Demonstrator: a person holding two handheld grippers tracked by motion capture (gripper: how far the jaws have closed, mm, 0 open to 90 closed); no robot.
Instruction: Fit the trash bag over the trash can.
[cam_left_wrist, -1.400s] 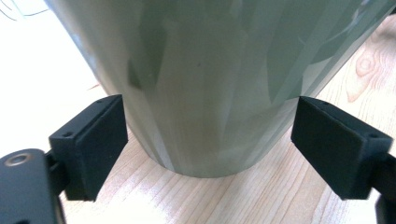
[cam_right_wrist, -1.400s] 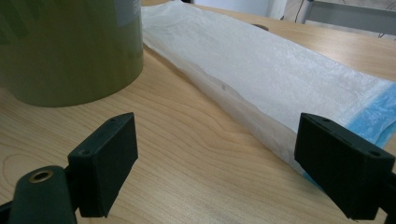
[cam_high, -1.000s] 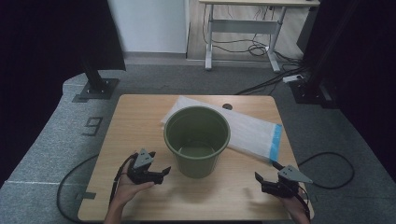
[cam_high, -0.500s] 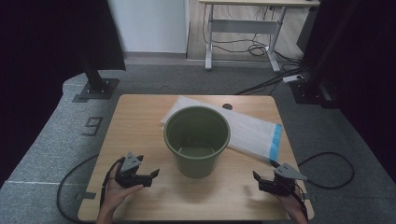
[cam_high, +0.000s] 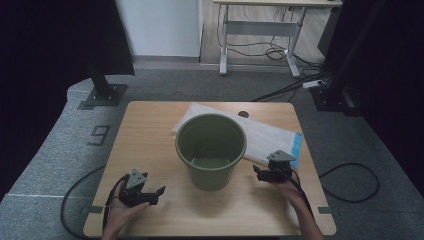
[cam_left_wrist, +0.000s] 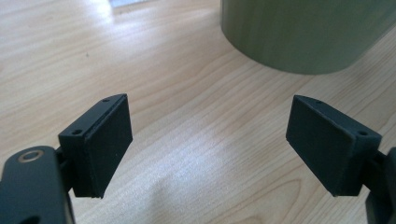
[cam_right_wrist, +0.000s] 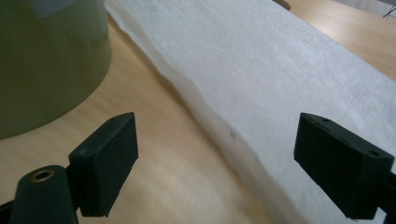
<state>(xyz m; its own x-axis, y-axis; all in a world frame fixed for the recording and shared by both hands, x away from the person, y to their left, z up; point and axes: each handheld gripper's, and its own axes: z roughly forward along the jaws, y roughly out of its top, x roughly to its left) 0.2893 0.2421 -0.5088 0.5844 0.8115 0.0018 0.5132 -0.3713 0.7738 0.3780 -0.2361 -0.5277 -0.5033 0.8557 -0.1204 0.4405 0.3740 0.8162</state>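
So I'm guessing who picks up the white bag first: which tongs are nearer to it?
The right tongs: open at the white bag's near edge, beside the green bucket. The left tongs sit open at the table's front left, bucket between.

Left gripper (cam_high: 159, 191) and right gripper (cam_high: 256, 171) both hover low, fingers (cam_left_wrist: 100, 144) spread wide apart.

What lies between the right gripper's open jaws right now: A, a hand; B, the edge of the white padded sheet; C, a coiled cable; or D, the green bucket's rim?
B: in the right gripper view, the open right gripper straddles the white sheet's near edge, beside the green bucket.
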